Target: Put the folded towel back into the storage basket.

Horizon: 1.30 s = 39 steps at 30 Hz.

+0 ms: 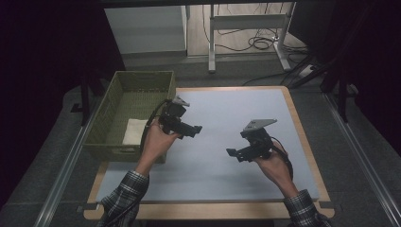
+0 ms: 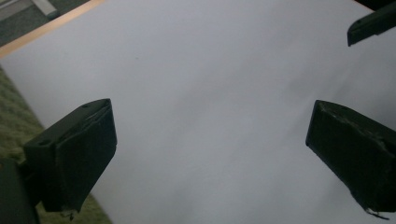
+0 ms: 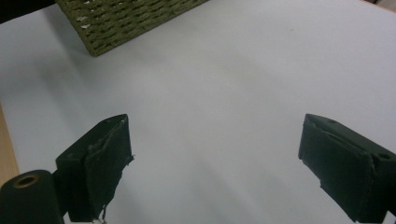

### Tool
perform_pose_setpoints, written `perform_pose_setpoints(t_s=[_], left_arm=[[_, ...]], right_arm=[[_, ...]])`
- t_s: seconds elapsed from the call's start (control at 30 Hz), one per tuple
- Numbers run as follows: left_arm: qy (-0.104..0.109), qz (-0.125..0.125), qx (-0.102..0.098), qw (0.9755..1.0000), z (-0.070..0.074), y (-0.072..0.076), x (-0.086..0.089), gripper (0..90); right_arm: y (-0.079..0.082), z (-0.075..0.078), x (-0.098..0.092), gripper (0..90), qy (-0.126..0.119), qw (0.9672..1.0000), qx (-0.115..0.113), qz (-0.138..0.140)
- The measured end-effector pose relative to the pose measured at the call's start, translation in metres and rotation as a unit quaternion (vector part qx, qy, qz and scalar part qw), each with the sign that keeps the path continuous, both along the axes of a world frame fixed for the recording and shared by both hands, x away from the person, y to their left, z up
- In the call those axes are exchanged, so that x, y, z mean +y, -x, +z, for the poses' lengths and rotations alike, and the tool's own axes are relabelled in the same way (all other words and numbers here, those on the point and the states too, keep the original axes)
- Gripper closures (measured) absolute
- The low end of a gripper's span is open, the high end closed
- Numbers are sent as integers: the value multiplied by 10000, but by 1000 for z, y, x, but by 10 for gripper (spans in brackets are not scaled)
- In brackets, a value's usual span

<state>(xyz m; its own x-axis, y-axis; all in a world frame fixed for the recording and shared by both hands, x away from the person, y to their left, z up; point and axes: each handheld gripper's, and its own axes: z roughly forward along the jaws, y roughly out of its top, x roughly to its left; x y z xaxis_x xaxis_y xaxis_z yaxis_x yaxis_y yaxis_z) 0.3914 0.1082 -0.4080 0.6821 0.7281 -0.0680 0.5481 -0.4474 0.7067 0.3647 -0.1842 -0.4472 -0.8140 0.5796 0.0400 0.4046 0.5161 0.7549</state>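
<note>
My left gripper (image 1: 195, 130) is held above the pale blue mat (image 1: 227, 118), just right of the green woven basket (image 1: 108, 135). Its jaws stand wide apart with nothing between them in the left gripper view (image 2: 210, 140). My right gripper (image 1: 232, 153) hovers over the mat's right half, pointing left. Its jaws are also spread wide and hold nothing (image 3: 215, 154). A folded white cloth (image 1: 134, 131) lies inside the basket. The basket's corner (image 3: 126, 21) shows at the top of the right gripper view.
The mat lies on a wooden table (image 1: 307, 142) whose edge shows around it. The basket stands at the left edge of the table. Beyond the table are a white desk frame (image 1: 246, 23) and cables (image 1: 260, 42) on the floor.
</note>
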Motion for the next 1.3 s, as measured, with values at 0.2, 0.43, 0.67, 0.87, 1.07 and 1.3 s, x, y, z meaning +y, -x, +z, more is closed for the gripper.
perform_pose_setpoints(t_s=[0.2,0.43,0.67,0.87,1.07,1.3], left_arm=[[132,-267,-94,9995,-15,19,-18,16],[186,-476,-168,9986,-35,38,-34,8],[142,-555,-200,9982,-61,55,-41,4],[168,-574,-203,9980,-82,69,-40,2],[110,-547,-137,9983,-106,80,-38,0],[-130,-368,-71,9992,-131,88,-28,0]], right_arm=[[9,-7,-27,84,41,9999,-42,-163],[19,-17,-48,67,170,9993,-101,-309],[27,-30,-61,57,284,9986,-82,-437],[32,-44,-70,53,243,9985,10,-492],[37,-66,-76,50,214,9986,46,-473],[38,-84,-79,45,347,9984,44,-448]])
